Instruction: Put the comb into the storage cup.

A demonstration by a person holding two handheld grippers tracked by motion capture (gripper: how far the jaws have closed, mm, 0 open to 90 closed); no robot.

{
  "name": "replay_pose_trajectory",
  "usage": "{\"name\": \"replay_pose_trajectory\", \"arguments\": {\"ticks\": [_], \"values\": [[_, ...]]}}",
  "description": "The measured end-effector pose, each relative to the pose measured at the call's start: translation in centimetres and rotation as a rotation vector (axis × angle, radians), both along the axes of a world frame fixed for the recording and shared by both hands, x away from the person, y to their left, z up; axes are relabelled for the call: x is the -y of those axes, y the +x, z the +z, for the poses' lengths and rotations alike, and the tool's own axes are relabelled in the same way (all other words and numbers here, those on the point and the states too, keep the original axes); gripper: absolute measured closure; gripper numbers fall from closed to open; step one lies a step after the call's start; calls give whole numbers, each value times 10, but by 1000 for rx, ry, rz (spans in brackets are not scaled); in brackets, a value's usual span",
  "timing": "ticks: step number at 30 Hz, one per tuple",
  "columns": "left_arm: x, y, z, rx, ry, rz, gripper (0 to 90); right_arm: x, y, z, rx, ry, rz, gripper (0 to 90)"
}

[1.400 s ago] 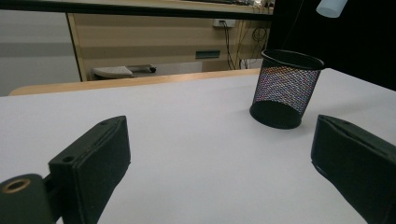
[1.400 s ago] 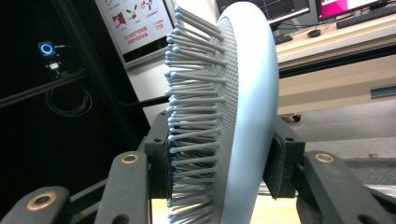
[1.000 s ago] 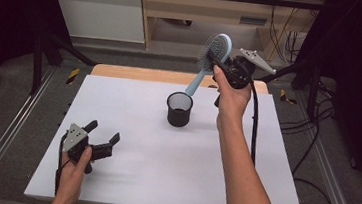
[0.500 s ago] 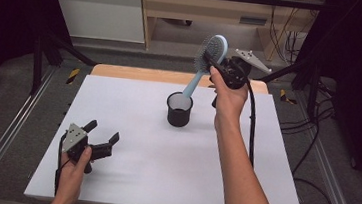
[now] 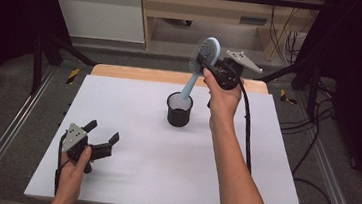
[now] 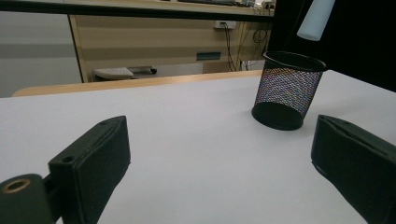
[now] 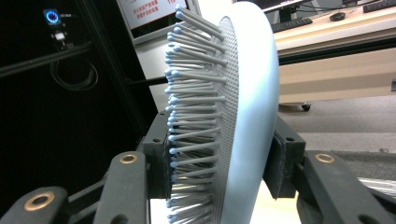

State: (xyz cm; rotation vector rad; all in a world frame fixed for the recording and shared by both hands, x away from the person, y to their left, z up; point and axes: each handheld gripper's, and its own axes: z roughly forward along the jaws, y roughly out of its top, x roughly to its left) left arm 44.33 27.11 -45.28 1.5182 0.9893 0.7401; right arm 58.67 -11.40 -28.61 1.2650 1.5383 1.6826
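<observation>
A light blue hairbrush [image 5: 198, 66] hangs tilted above the black mesh cup [image 5: 179, 110], its handle tip at the cup's mouth. My right gripper [image 5: 208, 59] is shut on the brush head; in the right gripper view the pads press the bristle side and the back of the hairbrush [image 7: 233, 116]. My left gripper [image 5: 103, 135] rests open on the white table [image 5: 126, 177] at the front left, nothing between its jaws. In the left gripper view the mesh cup [image 6: 287, 91] stands ahead to the right, with the brush handle's end [image 6: 315, 18] above it.
A wooden strip [image 5: 136, 73] runs along the table's far edge. Metal rails [image 5: 10, 131] flank the table on both sides. A cable [image 5: 246, 133] trails from the right gripper along the forearm. Shelving and loose cables stand beyond the table.
The right hand has shifted the brush a little left and lower, bringing the handle's end to the cup's mouth. The left gripper has stayed in place.
</observation>
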Motion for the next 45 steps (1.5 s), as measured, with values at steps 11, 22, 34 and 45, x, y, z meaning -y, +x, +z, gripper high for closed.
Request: {"name": "replay_pose_trajectory", "arguments": {"ticks": [11,22,34,45], "values": [[1,0,0,3,8,-3,47,-9,10,-21,-26,-29,-1,524],[-1,0,0,5,8,-1,46,-17,21,-49,-71,-45,-2,523],[0,1,0,4,12,-6,46,-19,23,-66,-89,-59,-1,521],[-2,2,-2,-1,11,-2,46,-22,24,-78,-100,-54,9,519]]}}
